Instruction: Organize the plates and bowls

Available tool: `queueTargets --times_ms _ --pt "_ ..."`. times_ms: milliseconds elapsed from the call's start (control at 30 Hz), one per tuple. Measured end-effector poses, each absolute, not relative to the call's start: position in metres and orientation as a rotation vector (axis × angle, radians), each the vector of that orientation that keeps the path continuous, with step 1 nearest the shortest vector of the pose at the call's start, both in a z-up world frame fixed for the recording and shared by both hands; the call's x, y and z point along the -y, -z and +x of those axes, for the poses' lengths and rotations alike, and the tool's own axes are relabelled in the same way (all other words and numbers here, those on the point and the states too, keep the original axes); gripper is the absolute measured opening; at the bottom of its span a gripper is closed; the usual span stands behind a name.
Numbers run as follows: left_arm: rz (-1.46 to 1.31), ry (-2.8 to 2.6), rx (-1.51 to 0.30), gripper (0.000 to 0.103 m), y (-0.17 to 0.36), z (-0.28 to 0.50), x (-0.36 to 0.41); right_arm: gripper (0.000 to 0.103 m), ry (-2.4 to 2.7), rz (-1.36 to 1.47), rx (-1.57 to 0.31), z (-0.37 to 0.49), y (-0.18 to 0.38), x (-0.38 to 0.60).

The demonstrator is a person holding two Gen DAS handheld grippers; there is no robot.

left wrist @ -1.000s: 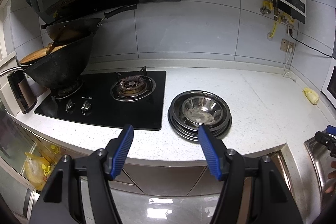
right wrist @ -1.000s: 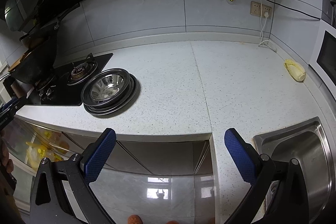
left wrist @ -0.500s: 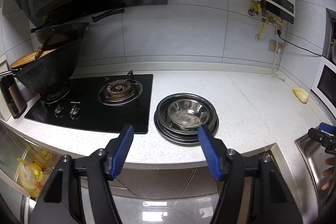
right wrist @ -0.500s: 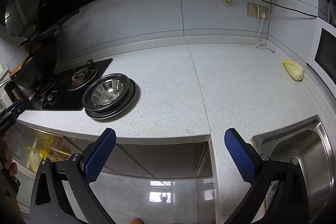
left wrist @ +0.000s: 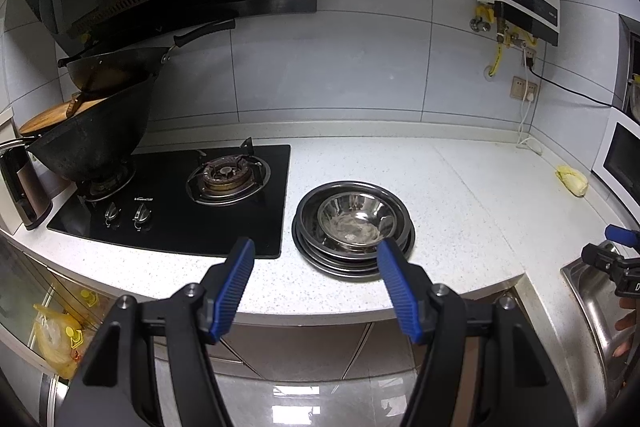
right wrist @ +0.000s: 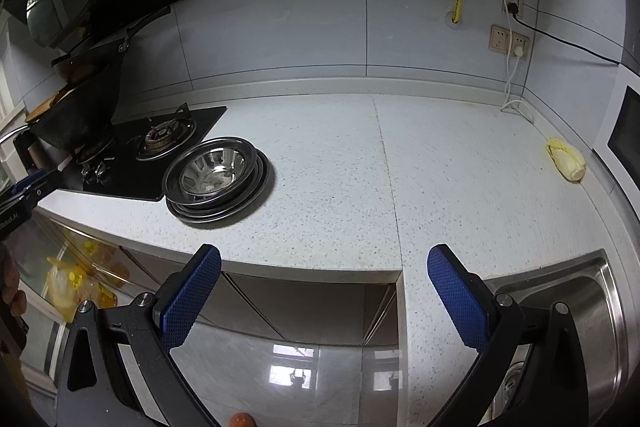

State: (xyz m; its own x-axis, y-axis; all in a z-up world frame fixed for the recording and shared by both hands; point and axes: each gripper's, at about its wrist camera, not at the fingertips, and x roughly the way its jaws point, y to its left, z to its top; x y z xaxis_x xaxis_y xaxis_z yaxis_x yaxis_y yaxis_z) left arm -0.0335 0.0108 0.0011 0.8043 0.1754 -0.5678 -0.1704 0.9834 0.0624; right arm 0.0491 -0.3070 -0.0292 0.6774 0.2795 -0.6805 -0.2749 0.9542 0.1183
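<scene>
A steel bowl (left wrist: 354, 217) sits inside a stack of steel plates (left wrist: 316, 251) on the speckled white counter, just right of the black hob. The right wrist view shows the same bowl (right wrist: 212, 171) and plates (right wrist: 256, 183) at mid left. My left gripper (left wrist: 314, 247) is open and empty, held in front of the counter edge, short of the stack. My right gripper (right wrist: 324, 253) is open and empty too, off the counter edge to the right of the stack. The right gripper (left wrist: 612, 243) also shows at the right edge of the left wrist view.
A gas hob (left wrist: 176, 199) holds a big black wok (left wrist: 88, 143) with a second pan stacked above it. A steel sink (right wrist: 576, 311) lies at the right. A yellow-green vegetable (right wrist: 566, 159) rests near the back right wall. Cabinets and a glossy floor lie below.
The left wrist view has drifted slightly, so the stack of plates sits a little further left and closer between my fingers. Both grippers stay open; nothing on the counter moved.
</scene>
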Motion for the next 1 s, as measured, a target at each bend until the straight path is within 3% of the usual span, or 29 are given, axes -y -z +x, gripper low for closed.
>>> queueTargets --times_ms 1000 --pt "0.010 -0.148 -0.640 0.062 0.010 -0.015 0.000 0.102 -0.282 0.030 -0.788 0.056 0.034 0.325"
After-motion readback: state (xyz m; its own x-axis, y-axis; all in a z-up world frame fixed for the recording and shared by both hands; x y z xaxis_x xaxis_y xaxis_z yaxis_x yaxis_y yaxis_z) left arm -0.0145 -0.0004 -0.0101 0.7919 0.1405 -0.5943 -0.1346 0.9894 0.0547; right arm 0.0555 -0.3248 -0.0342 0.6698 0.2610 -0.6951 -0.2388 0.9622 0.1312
